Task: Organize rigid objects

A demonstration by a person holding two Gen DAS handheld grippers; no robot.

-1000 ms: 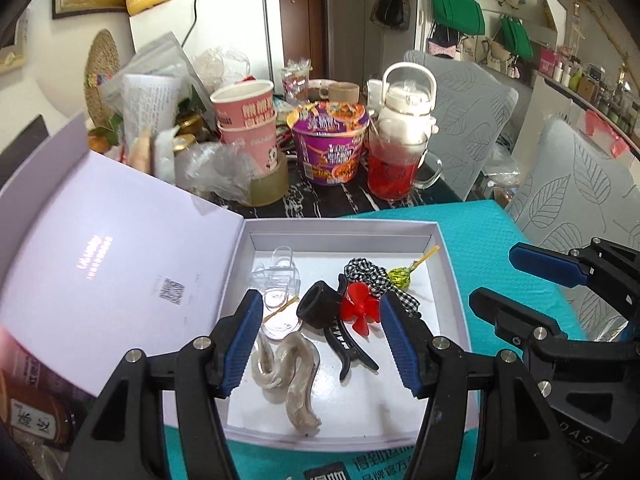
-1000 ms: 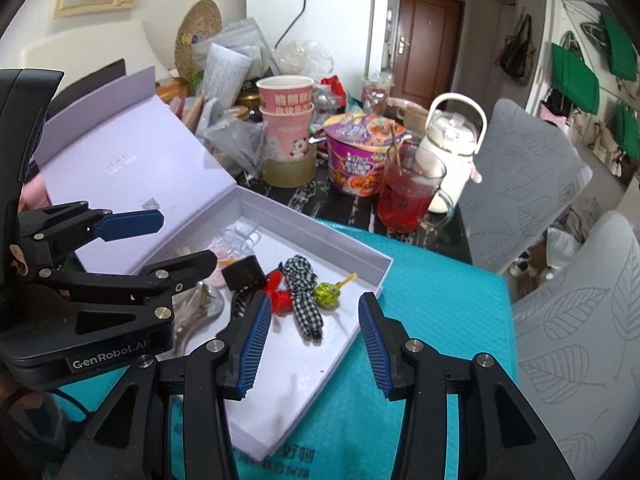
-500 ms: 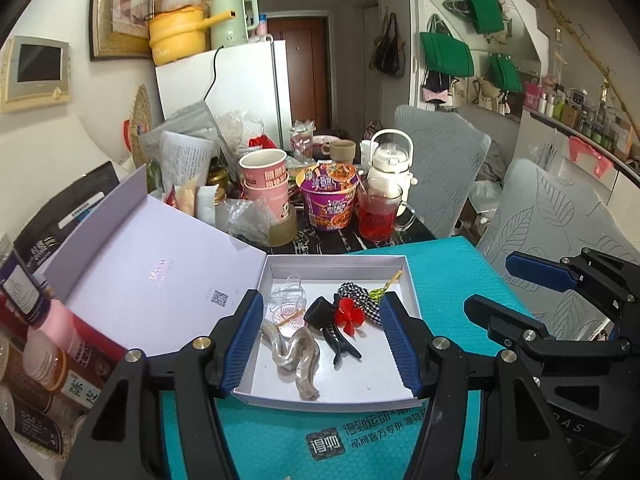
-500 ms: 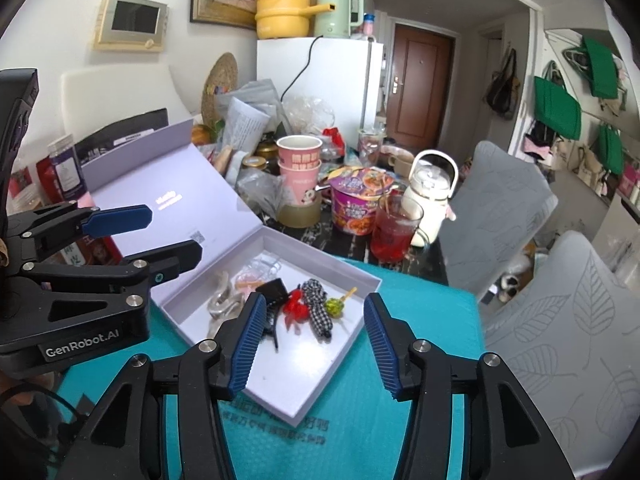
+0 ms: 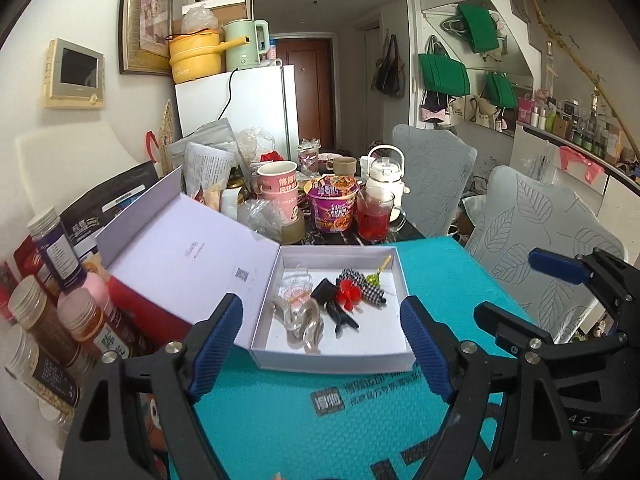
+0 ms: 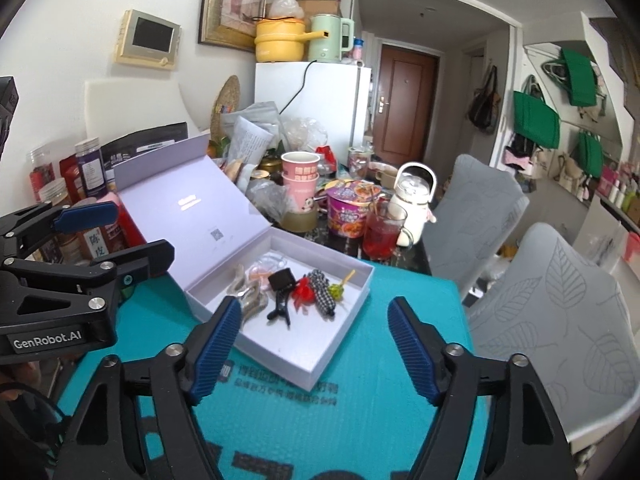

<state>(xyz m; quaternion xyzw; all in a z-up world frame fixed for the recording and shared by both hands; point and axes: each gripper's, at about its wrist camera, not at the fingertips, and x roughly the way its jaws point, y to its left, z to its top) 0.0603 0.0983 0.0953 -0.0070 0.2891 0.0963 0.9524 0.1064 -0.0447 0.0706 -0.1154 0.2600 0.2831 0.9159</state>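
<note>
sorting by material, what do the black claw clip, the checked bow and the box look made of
Black claw clip: looks like hard plastic, solid glossy black with moulded prongs.
Checked bow: fabric, going by the woven black-and-white check and soft folds.
Box: likely matte lilac-white cardboard, with thin straight walls and a hinged flat lid.

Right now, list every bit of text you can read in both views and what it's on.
"GenRobot.AI": side of the left gripper.
"ooker" (start cut off): yellow pot on the fridge.
"PANDA": pink paper cup.
Chinese print on the teal mat, purple noodle bowl and jars: too blurred to read.
QR code and faint logo inside the box lid: unreadable.
</note>
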